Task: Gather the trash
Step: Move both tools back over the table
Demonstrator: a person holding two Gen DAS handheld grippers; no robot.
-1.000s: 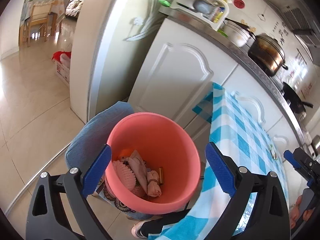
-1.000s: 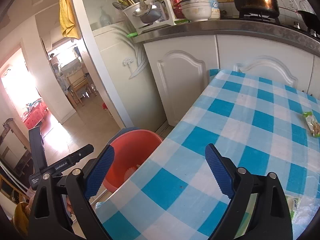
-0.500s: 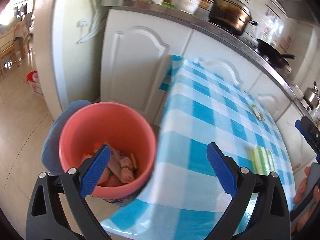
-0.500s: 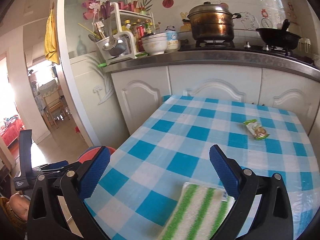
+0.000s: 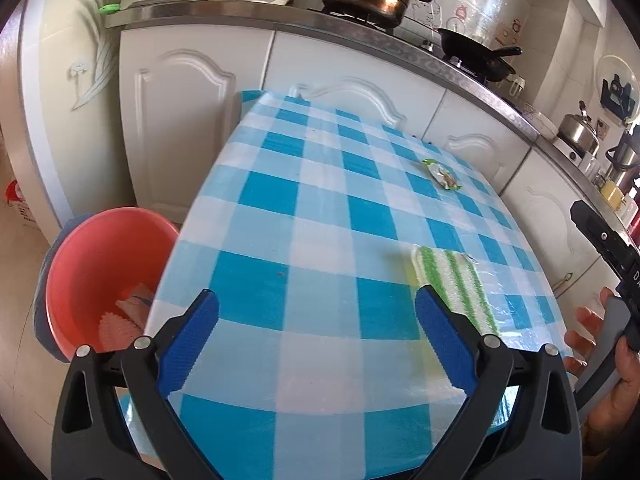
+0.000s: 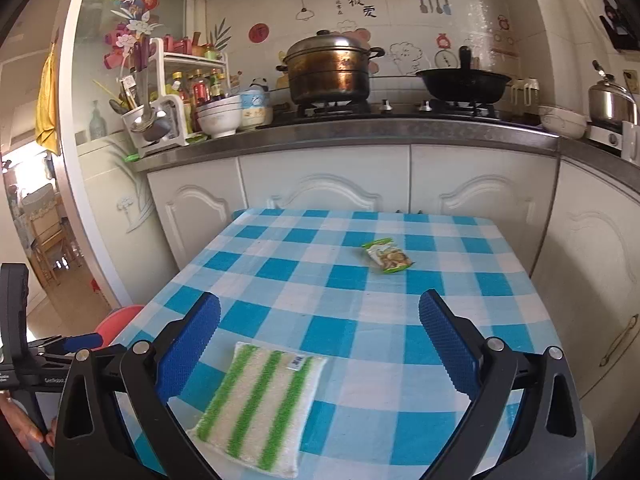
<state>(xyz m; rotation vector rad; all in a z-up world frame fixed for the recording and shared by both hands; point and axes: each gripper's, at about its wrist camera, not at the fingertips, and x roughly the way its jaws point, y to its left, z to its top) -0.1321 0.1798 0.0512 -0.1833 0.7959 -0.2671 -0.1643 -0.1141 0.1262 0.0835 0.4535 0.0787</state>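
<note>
Green: 1 wrapper (image 6: 387, 255), 1 striped cloth (image 6: 260, 398); both claws, left (image 5: 316, 340) and right (image 6: 319, 344), spread.

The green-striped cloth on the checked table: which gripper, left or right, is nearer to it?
Right. The right gripper hovers open directly over the green-striped cloth, which lies between its fingers in view. The left gripper, also open, sits further off, with the cloth beyond its right finger.

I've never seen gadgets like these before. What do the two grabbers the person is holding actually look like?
Each is a black plastic frame with triangular cut-outs and silver bolts. The left gripper and right gripper both end in two bright blue fingers with a ridged, rubbery face. The left one's black side, seen from the right camera, carries small white lettering. A bare hand grips a grey handle; no sleeve or cable shows.
</note>
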